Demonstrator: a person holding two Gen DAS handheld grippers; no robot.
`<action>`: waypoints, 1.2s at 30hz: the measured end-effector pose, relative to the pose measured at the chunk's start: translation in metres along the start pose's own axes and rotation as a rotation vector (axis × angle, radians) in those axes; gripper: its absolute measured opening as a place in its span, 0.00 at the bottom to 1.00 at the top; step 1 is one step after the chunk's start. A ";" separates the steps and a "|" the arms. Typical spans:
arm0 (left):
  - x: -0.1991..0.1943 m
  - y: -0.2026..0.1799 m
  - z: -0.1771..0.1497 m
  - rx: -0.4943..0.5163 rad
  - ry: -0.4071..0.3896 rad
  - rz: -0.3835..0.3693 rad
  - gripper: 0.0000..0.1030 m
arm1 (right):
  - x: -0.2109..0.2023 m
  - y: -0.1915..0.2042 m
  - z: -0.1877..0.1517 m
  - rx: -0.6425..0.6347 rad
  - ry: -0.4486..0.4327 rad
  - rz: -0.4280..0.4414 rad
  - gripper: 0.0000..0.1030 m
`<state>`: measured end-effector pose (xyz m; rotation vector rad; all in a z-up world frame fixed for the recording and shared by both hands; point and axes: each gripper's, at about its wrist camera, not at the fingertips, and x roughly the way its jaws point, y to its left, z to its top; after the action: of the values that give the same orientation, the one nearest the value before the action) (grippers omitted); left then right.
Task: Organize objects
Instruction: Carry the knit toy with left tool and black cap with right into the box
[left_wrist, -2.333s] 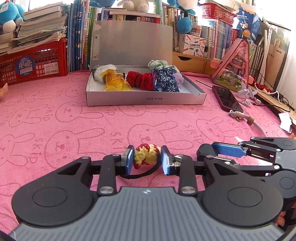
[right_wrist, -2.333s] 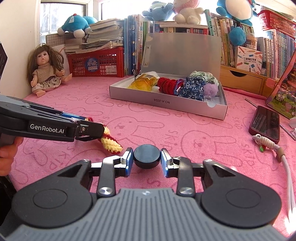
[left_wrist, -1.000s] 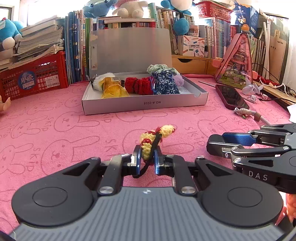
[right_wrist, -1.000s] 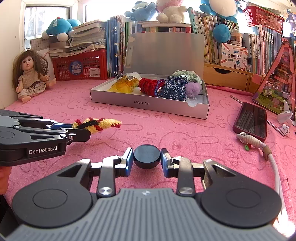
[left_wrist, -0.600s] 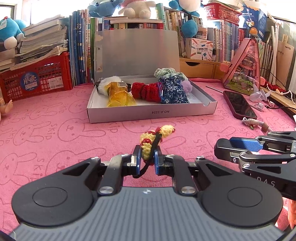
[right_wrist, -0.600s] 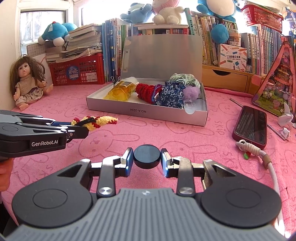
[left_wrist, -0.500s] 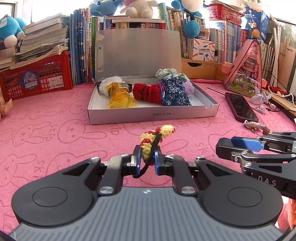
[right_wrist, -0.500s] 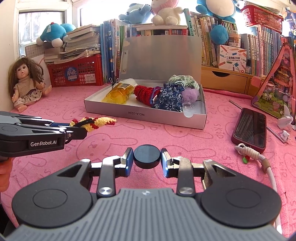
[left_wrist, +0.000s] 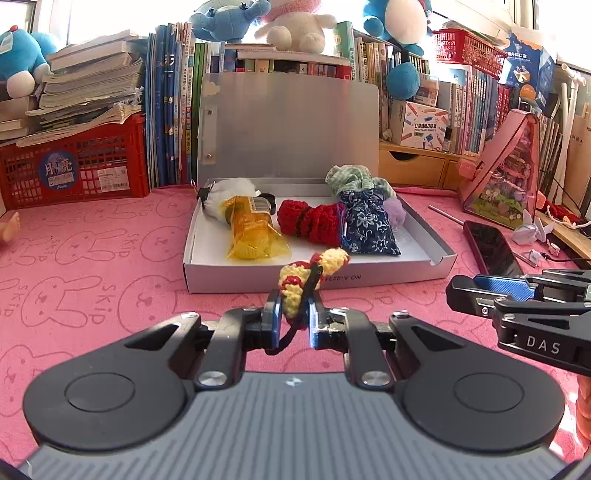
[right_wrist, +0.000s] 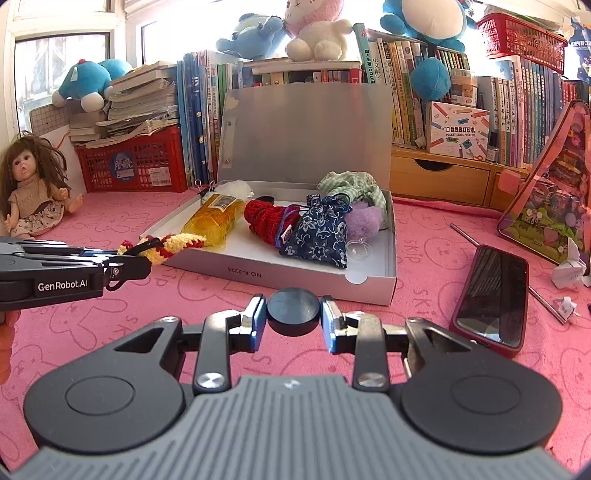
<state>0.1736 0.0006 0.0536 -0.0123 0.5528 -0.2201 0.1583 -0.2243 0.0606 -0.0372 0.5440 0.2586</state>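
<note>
Plainly, white box (left_wrist: 388, 278) front reads "NO.A-222A", printed upside down.

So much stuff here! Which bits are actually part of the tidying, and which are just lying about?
Part of the job:
- crocheted toy in the left claw
- black disc in the right claw
- open white box

Lying about:
- doll
- phone
- red crate

Both wrist views look forward, low, sharing the open box (left_wrist: 317, 282).
</note>
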 end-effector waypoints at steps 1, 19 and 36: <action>0.002 0.001 0.004 -0.003 -0.001 0.001 0.16 | 0.003 -0.002 0.004 -0.001 0.002 -0.003 0.35; 0.057 0.009 0.042 -0.042 0.018 -0.008 0.17 | 0.048 -0.034 0.037 0.081 0.055 -0.027 0.35; 0.103 0.018 0.054 -0.073 0.073 0.003 0.17 | 0.093 -0.048 0.048 0.152 0.140 0.013 0.35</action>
<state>0.2909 -0.0057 0.0445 -0.0747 0.6330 -0.1982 0.2716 -0.2437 0.0523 0.0963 0.7023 0.2283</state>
